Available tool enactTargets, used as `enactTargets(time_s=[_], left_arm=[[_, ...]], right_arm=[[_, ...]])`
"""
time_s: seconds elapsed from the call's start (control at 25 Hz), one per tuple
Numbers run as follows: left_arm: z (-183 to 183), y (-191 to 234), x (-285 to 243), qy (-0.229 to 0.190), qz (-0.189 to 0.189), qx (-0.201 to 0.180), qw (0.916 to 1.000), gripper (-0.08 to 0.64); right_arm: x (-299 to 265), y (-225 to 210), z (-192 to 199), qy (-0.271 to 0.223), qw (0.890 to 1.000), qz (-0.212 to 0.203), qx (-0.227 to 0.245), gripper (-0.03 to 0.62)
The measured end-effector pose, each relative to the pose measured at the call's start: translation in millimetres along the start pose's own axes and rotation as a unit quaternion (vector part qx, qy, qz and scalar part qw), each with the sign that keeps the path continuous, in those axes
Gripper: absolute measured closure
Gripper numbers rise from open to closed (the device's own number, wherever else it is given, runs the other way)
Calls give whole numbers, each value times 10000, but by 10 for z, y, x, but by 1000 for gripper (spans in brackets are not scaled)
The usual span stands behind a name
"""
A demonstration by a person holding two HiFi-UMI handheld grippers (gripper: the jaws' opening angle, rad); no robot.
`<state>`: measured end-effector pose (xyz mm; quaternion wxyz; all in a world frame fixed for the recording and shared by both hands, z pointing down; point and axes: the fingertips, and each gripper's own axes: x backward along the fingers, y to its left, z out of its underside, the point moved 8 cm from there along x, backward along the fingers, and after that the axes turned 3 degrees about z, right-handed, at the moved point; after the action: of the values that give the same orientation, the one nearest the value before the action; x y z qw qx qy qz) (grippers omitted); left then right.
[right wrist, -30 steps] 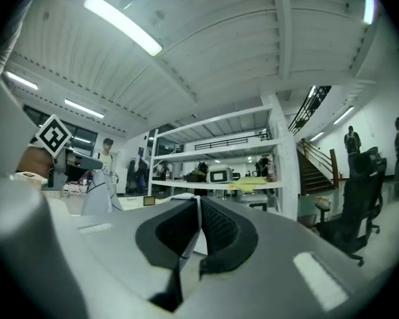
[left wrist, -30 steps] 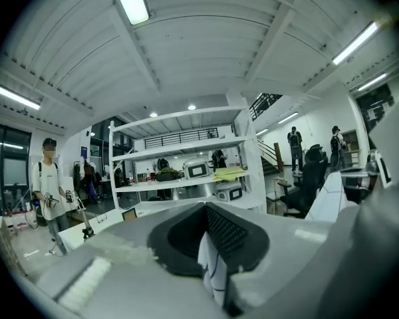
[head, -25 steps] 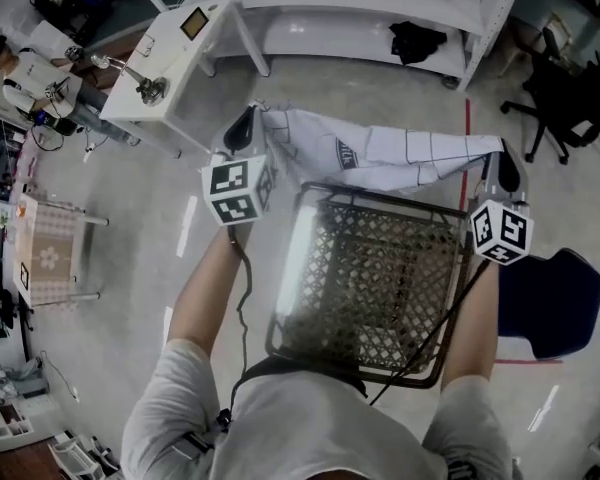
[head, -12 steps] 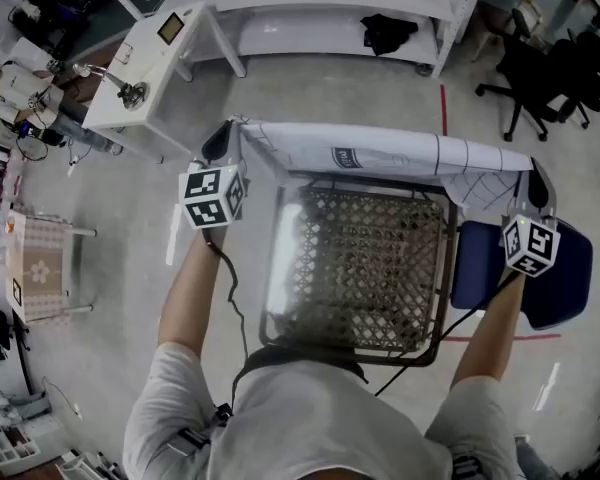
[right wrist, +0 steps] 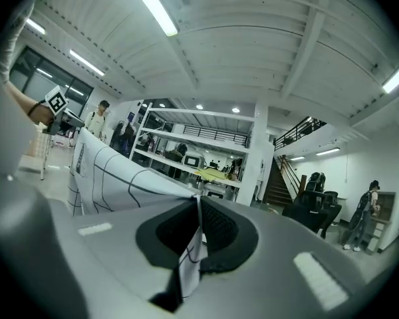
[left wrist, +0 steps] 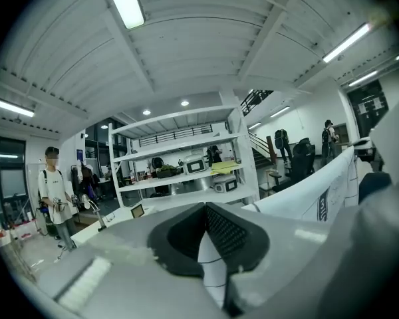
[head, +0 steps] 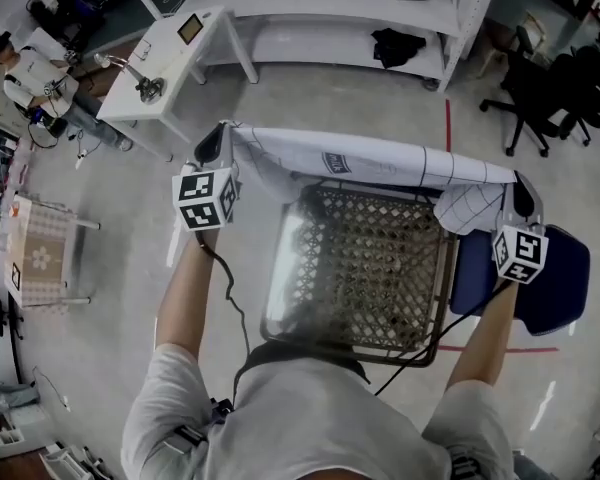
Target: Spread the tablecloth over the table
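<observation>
The tablecloth [head: 380, 163] is being held in the air by two corners and is being kept stretched in a long white band with thin dark grid lines. The band is being carried above the far edge of the desk [head: 370, 268], a lattice top in a dark metal frame; most of the lattice is being left bare. Whether the cloth is touching that far edge cannot be told.

One corner is being pinched by the left hand-held gripper [head: 213, 145]. In the left gripper view the jaws of this hand-held gripper [left wrist: 205, 234] are being kept closed on a strip of the tablecloth [left wrist: 319, 195], which is being drawn off to the right.

The other corner is being gripped by the right hand-held gripper [head: 521, 190], beside which a loose fold of cloth is being let sag. In the right gripper view the jaws [right wrist: 198, 228] are being pressed together on a thin edge of the tablecloth [right wrist: 106, 171], and the cloth is being pulled off to the left.

A blue chair [head: 550, 278] is being seen just beside the desk on the right, and a white shelving unit [head: 350, 13] is being seen beyond the cloth.
</observation>
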<state>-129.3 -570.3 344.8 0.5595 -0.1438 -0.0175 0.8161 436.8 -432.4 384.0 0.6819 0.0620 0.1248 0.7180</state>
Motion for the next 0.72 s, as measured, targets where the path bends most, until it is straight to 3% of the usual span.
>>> enactTargets(time_s=[0.2,0.48,0.72], left_arm=[[124,-207,227,85,204,-82,9997,537],[165,-411,536,3,564,-30,9984,537],[353,-464,931,33,759,-160,9970,537]], right_arm=[[146,-96,86,33,9991,303,-301,584],[622,-258,26,148,9992,294,237,583],[1132,-102,111,304,9982,510,119,584]])
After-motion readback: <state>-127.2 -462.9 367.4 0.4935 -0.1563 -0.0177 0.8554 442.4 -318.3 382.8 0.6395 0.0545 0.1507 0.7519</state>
